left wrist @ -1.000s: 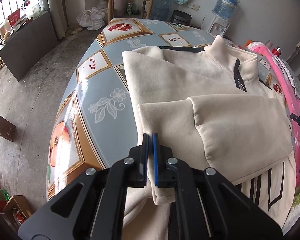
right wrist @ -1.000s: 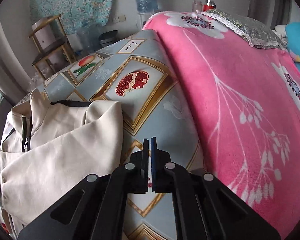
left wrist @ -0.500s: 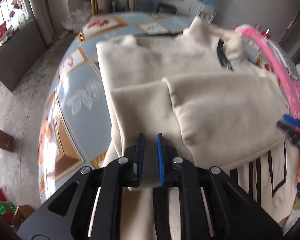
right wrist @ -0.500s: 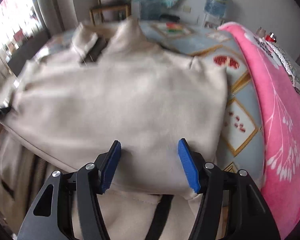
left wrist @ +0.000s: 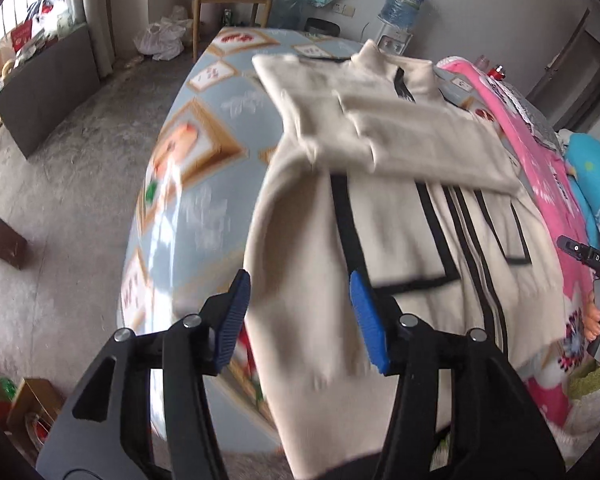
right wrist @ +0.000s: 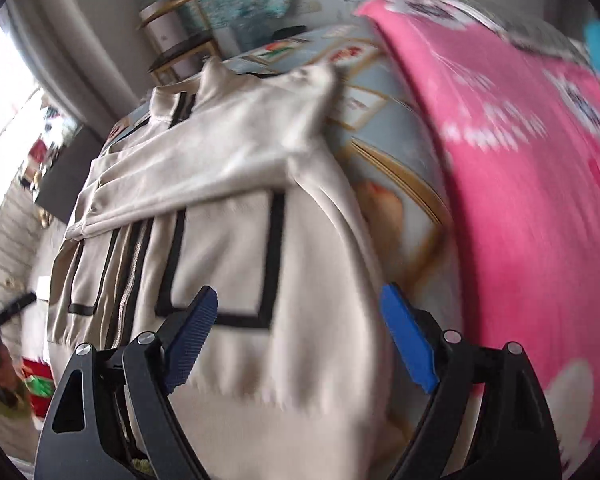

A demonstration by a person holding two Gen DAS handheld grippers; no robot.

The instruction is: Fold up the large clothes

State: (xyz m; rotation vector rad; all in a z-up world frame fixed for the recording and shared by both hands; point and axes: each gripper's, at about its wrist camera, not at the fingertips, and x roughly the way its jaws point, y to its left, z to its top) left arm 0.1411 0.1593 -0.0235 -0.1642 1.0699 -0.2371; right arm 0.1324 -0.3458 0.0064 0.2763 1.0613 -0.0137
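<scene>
A cream jacket [left wrist: 400, 216] with black stripes and a front zip lies spread on a table with a fruit-print cloth [left wrist: 196, 184], straight ahead of both tongs. Both sleeves are folded across its chest, well beyond the fingertips, and the collar stands at the far end. The lower hem hangs over the near table edge, just under and between the blue pads

The left gripper [left wrist: 302, 320] is spread wide, pinching nothing; the left edge of the jacket's lower body shows in the gap between its pads. The right gripper [right wrist: 300, 336] is also spread wide and empty, with the black-outlined pocket panel and hem in its gap

To the right of the right tongs a pink flowered blanket [right wrist: 520, 168] lies beside the jacket. Beyond the left tongs, past the far table end, stand a wooden chair [left wrist: 232, 0] and a water dispenser bottle [left wrist: 406, 0]. Both views are blurred
</scene>
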